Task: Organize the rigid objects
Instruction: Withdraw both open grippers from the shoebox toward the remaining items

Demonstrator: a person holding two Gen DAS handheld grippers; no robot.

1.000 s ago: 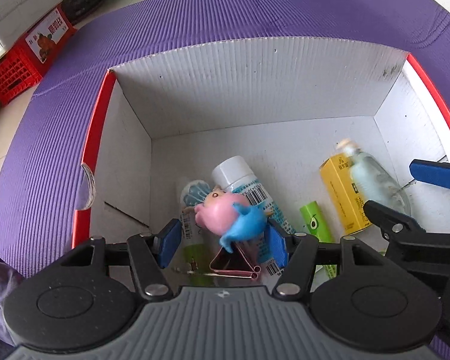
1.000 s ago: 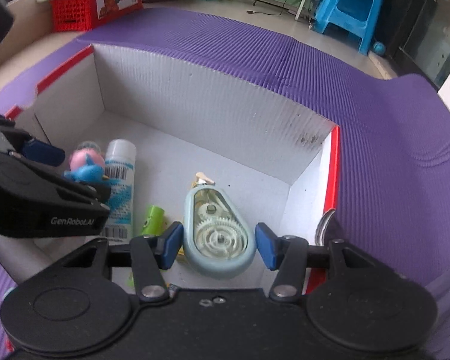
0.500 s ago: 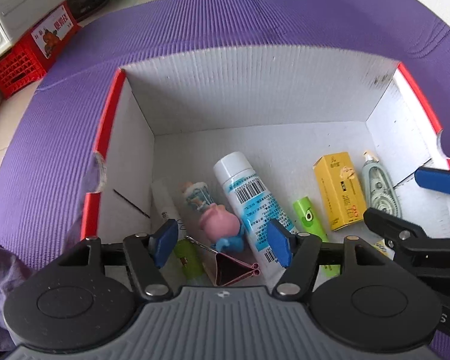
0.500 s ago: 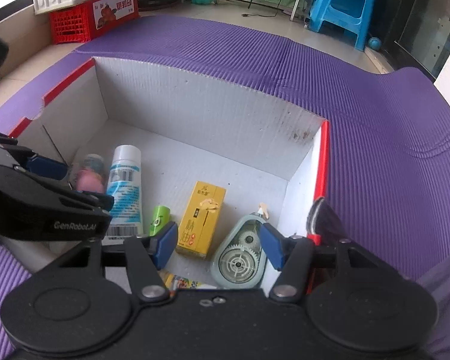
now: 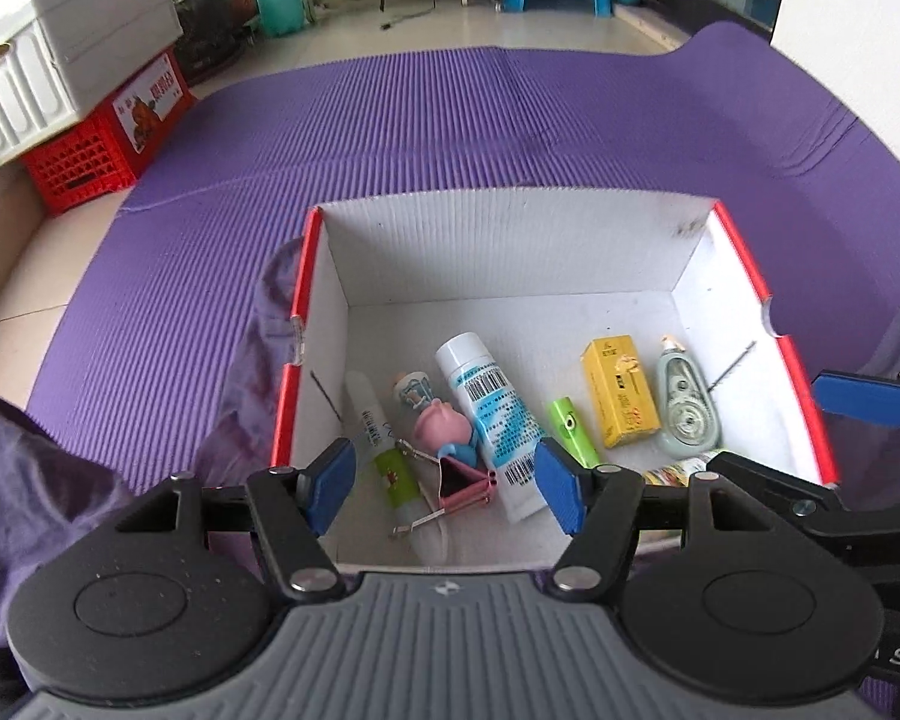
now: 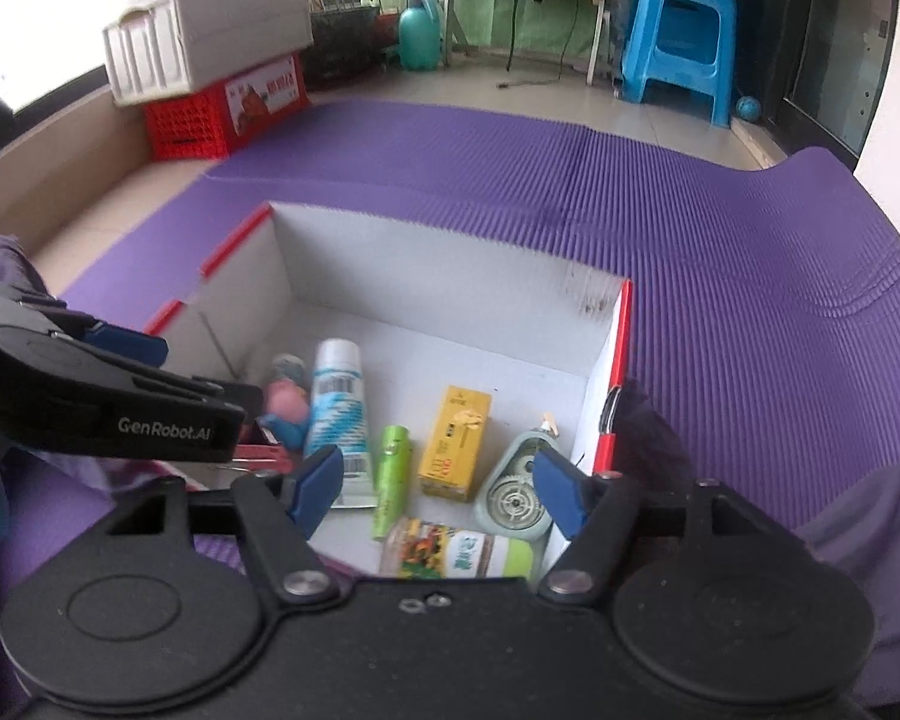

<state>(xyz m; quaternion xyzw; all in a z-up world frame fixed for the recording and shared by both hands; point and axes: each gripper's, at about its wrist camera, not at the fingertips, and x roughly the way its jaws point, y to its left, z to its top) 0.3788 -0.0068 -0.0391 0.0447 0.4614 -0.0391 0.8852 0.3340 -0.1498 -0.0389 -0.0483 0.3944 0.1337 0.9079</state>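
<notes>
Both tongs are released and hold nothing. The left tongs stand wide apart above the near edge of the white box, touching no object; below them lie the pink pig toy, the pink binder clip and the white tube. The right tongs are open just as wide, over the green marker, the yellow carton and the correction tape. All things lie on the floor of the box, which sits on the purple mat.
</notes>
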